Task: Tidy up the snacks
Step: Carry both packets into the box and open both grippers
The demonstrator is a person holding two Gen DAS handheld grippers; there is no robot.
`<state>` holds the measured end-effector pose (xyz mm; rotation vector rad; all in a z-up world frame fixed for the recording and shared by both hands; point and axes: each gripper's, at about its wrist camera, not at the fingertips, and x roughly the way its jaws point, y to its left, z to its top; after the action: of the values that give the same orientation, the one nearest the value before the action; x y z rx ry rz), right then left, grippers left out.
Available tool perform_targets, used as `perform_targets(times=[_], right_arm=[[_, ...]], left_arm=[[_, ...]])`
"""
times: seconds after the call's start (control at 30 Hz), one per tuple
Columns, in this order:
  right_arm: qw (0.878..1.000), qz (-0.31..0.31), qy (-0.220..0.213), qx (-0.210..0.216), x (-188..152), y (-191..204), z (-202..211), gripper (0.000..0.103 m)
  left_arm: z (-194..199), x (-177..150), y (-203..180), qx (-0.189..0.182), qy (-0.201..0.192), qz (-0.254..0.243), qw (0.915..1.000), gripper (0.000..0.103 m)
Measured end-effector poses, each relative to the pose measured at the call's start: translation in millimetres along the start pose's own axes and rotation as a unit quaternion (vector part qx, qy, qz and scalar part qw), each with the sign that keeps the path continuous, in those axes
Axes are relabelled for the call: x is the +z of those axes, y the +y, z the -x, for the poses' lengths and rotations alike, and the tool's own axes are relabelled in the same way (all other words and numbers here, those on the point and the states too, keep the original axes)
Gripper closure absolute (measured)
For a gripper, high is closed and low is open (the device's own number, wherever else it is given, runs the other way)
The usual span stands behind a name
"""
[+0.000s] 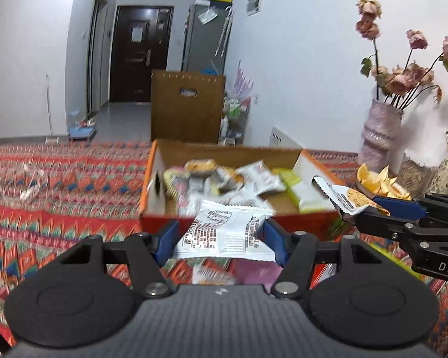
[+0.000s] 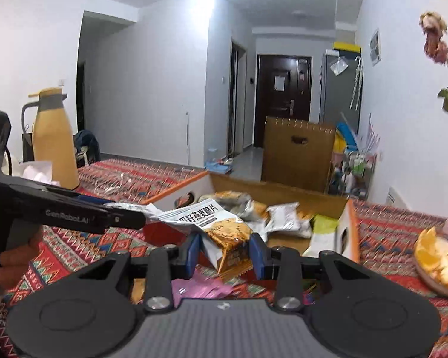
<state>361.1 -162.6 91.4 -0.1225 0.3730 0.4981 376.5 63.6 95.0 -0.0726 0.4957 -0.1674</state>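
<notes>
Snack packet [image 1: 224, 232] clamped in left gripper [image 1: 221, 238] marked GenRobot.AI; right gripper [image 2: 224, 252] grips an oat-crisp packet [image 2: 224, 232].

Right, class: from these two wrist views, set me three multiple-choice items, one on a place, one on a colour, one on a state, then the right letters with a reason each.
1. Where is the plate of orange slices?
A. inside the cardboard box
B. on the patterned cloth, beside the box
C. on the floor by the door

2. What colour is the jug at the table's far edge?
A. yellow with a grey top
B. green
C. red

3. What is the left gripper doing?
A. hanging open and empty
B. shut on a white snack packet
C. holding a flower stem

Answers: 1 B, the plate sits on the cloth outside the cardboard box. 2 A, its body is yellow under a grey lid. 3 B, the blue pads press both sides of the white snack packet.
</notes>
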Motion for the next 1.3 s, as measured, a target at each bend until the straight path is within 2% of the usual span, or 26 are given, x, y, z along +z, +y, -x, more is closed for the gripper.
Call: perform_targets(times=[0.27,0.5,0.63,0.8,0.97,1.1,1.2,1.3], right_arm=[[0.999,-0.007,-0.029,-0.012,32,-38,-4,0.068],[1.0,-0.02,-0.022,-0.005,54,-59,-52,0.068],[1.0,-0.028,-0.002,-0.007,54,-66,-93,0.068],[0.998,-0.043,0.045,-0.009,48,-72,-151,0.068],[0.994,-0.051,0.091,-0.022,32,-72,-194,0.067],[0.991,-0.045,0.125,-0.031,16,-65,-209,0.068],[0.99,-0.045,0.131,-0.037,12,-62,-213,0.067],[0.99,-0.044,0.131,-0.035,12,-62,-214,0.059]], left_arm=[[-32,34,-11,0.023,-0.004,-0.012,0.9996,0.039],[-75,56,11,0.057,-0.002,0.006,0.9984,0.039],[-101,60,25,0.066,0.006,0.017,0.9976,0.039],[-131,52,39,0.073,0.027,0.028,0.9966,0.039],[-150,38,40,0.082,0.064,0.009,0.9945,0.039],[-154,32,40,0.08,0.07,0.001,0.9943,0.037],[-152,31,35,0.076,0.071,-0.003,0.9945,0.031],[-153,31,35,0.074,0.073,0.001,0.9946,0.028]])
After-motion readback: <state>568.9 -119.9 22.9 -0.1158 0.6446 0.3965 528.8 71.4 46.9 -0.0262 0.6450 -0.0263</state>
